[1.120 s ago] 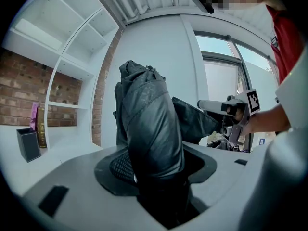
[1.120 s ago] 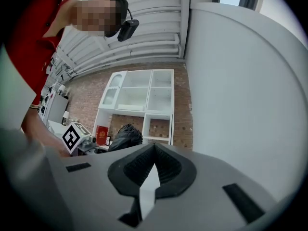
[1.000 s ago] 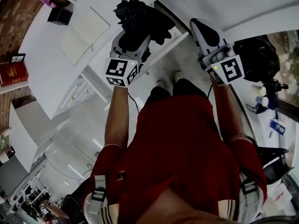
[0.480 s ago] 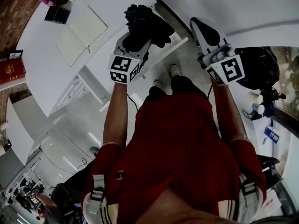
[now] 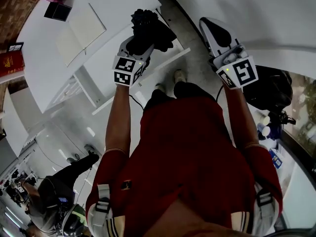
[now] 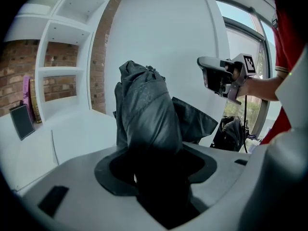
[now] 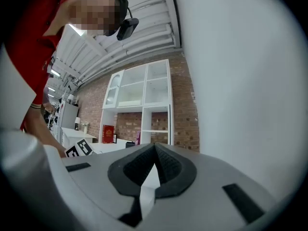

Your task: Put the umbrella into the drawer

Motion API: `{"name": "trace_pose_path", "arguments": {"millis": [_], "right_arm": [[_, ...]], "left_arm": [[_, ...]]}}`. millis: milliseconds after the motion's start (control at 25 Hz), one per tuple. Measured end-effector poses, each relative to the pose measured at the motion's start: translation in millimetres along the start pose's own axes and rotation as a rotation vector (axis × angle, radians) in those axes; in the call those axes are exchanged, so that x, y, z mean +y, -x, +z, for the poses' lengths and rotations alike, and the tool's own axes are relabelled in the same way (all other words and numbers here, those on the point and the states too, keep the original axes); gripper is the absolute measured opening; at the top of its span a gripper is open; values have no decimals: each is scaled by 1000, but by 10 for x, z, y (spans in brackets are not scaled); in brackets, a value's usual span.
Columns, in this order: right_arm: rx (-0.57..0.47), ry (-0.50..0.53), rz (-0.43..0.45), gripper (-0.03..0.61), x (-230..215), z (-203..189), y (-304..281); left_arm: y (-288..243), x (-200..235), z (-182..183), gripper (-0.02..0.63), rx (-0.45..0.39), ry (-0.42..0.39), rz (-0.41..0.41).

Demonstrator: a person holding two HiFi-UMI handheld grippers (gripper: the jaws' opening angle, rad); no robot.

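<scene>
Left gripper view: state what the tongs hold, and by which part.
The left tongs hold the umbrella by one end of its folded canopy; the rest sticks out past the jaws. The right tongs are shut, empty.

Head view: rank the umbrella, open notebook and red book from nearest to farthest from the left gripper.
1. Umbrella, clamped in the left gripper.
2. Open notebook, on the desk to its left.
3. Red book, at the far left edge.
</scene>
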State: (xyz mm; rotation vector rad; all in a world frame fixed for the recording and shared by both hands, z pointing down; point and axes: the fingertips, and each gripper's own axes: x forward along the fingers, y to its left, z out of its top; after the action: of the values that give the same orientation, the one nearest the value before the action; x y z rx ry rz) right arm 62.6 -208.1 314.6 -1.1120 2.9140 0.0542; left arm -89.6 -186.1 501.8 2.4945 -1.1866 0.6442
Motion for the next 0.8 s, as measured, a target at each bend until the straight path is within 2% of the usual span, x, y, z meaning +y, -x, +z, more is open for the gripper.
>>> {"name": "trace_pose_path", "arguments": {"millis": [240, 480, 800], "right_arm": [[23, -12, 38, -2, -209, -109, 7], [44, -29, 29, -2, -192, -185, -47], [61, -38, 12, -2, -189, -293, -80]], "left_arm": [[-147, 18, -99, 252, 43, 42, 32], [-279, 54, -300, 252, 105, 65, 6], [-439, 94, -501, 252, 147, 124, -18]]}}
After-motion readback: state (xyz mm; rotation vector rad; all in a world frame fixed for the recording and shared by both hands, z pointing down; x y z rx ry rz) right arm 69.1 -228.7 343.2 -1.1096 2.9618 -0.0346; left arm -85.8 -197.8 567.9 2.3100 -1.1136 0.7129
